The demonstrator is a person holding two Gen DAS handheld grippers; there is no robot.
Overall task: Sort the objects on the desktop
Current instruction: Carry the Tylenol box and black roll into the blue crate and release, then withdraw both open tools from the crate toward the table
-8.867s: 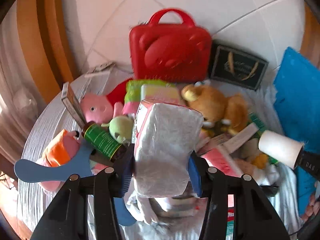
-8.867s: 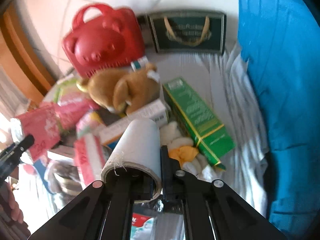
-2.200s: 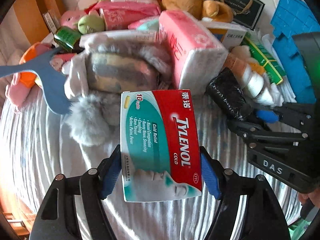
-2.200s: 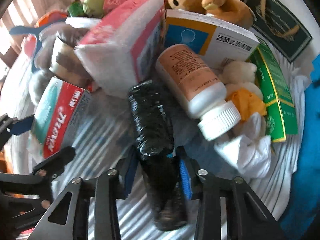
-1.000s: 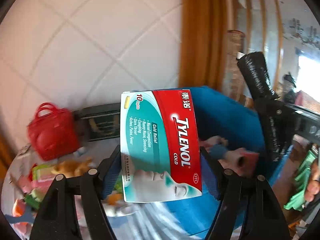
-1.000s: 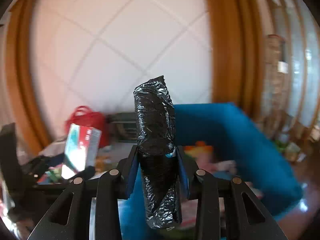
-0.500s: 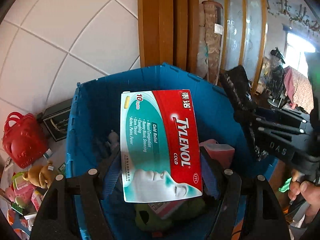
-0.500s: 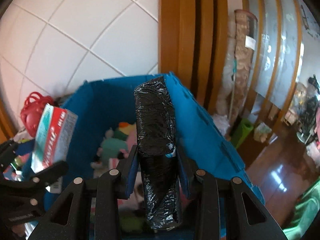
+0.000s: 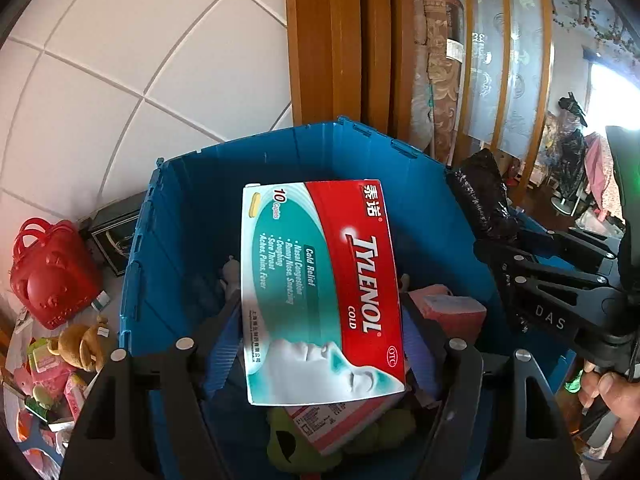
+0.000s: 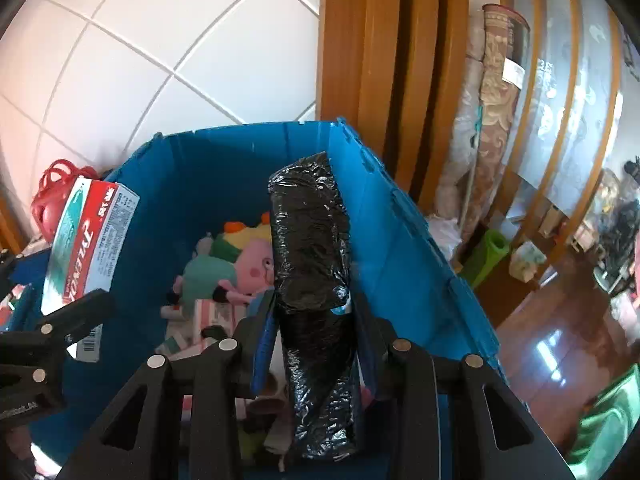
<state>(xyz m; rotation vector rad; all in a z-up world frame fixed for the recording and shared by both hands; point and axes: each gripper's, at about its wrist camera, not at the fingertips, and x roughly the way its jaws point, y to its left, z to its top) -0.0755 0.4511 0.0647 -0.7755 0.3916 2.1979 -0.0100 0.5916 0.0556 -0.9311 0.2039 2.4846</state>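
Two grippers over a blue bin (image 9: 176, 240): left gripper (image 9: 320, 344) clamps a medicine box (image 9: 320, 292); right gripper (image 10: 312, 332), at three o'clock, clamps a black roll (image 10: 312, 264).

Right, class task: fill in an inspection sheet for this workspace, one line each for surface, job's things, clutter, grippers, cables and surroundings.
Surface: table edge at lower left, strewn with toys and packets.
Job's things: Tylenol box and black plastic roll, both held above the open blue bin.
Clutter: the bin already holds a pink pig plush, a pink packet and other items; red bear-face bag and brown teddy remain on the table.
Grippers: left gripper shut on the Tylenol box; right gripper shut on the black plastic roll.
Cables: nothing seen.
Surroundings: white tiled wall, wooden frame, rolled carpets beside it.
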